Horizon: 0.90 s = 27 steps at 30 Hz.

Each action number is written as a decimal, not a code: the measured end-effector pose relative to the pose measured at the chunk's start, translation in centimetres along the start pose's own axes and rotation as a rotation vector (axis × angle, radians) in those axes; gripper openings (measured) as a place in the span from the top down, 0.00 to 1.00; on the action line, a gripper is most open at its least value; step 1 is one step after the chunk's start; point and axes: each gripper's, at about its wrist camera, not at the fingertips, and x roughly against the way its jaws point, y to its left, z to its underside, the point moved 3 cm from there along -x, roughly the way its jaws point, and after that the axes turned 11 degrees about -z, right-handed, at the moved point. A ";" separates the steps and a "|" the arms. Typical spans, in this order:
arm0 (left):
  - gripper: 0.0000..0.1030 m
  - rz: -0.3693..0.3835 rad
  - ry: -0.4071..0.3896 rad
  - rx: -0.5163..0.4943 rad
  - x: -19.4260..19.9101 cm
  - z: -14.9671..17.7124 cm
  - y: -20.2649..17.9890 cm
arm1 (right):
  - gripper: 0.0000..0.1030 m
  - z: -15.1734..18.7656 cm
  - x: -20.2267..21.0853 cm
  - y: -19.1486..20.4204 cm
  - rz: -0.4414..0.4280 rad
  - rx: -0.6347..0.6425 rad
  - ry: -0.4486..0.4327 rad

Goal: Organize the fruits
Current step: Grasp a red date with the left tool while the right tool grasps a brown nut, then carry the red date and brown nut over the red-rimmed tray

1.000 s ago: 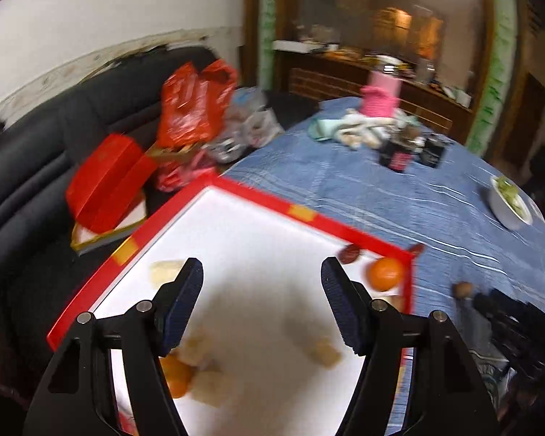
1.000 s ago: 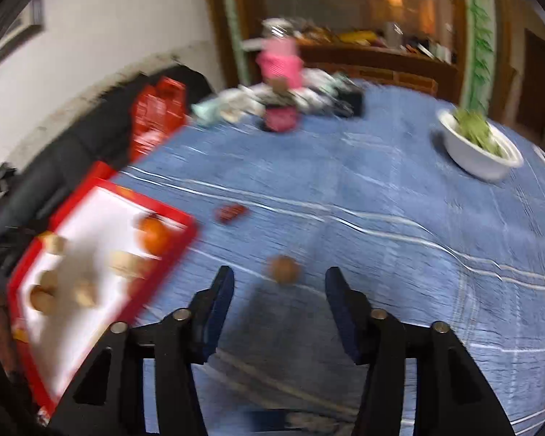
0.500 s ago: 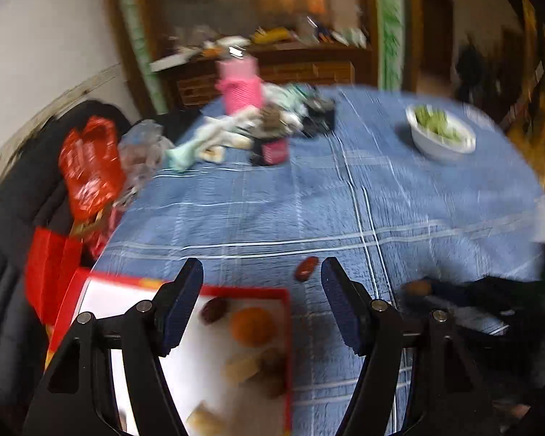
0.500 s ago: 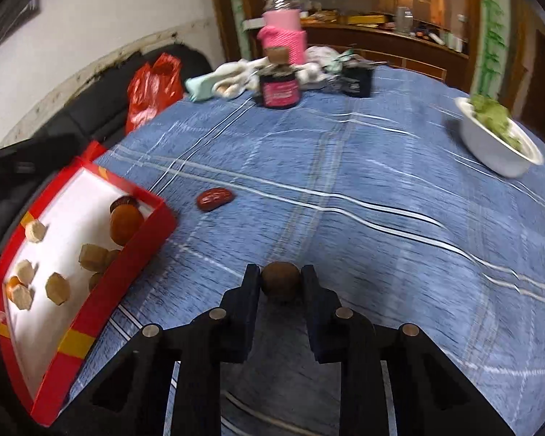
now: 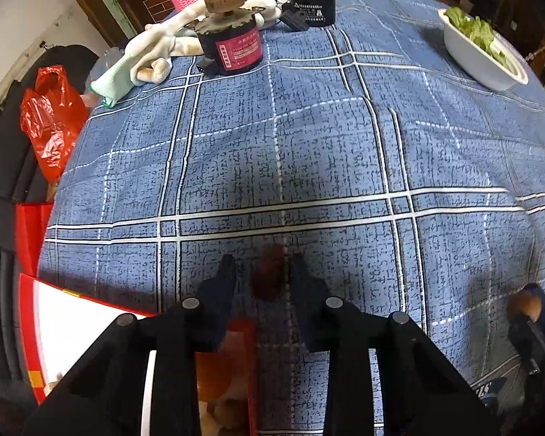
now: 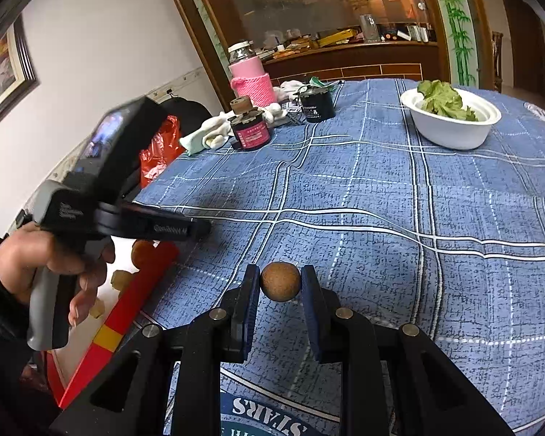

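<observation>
The desk (image 5: 345, 145) carries a red tray (image 6: 127, 312) at its left edge. Right tongs (image 6: 280, 283) pinch a round brown fruit (image 6: 280, 281); the tray lies to their left. Left tongs (image 5: 259, 283), narrowly parted, straddle a red date (image 5: 269, 276), long axis along the fingers.

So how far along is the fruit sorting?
Partly done: several fruits already lie in the red tray. The right hand-held gripper holds a brown round fruit, not yet in the tray. The left hand-held gripper straddles a dark red fruit on the tablecloth.

White bowl (image 6: 450, 125) of greens, pink-sleeved jar (image 6: 249, 78), red bag (image 5: 51, 123)
</observation>
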 end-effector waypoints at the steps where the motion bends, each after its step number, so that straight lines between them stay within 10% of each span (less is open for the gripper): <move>1: 0.76 -0.004 0.003 -0.003 0.1 0.0 -0.1 | 0.77 -0.1 0.1 -0.1 -0.002 -0.005 -0.005; 6: 0.87 -0.040 -0.027 -0.047 0.6 0.1 -1.4 | 0.78 -0.1 0.3 0.0 0.002 -0.003 -0.017; 27: 0.88 0.262 -0.155 0.077 9.0 6.6 -8.1 | 0.77 2.6 6.2 -3.1 0.179 -0.016 -0.034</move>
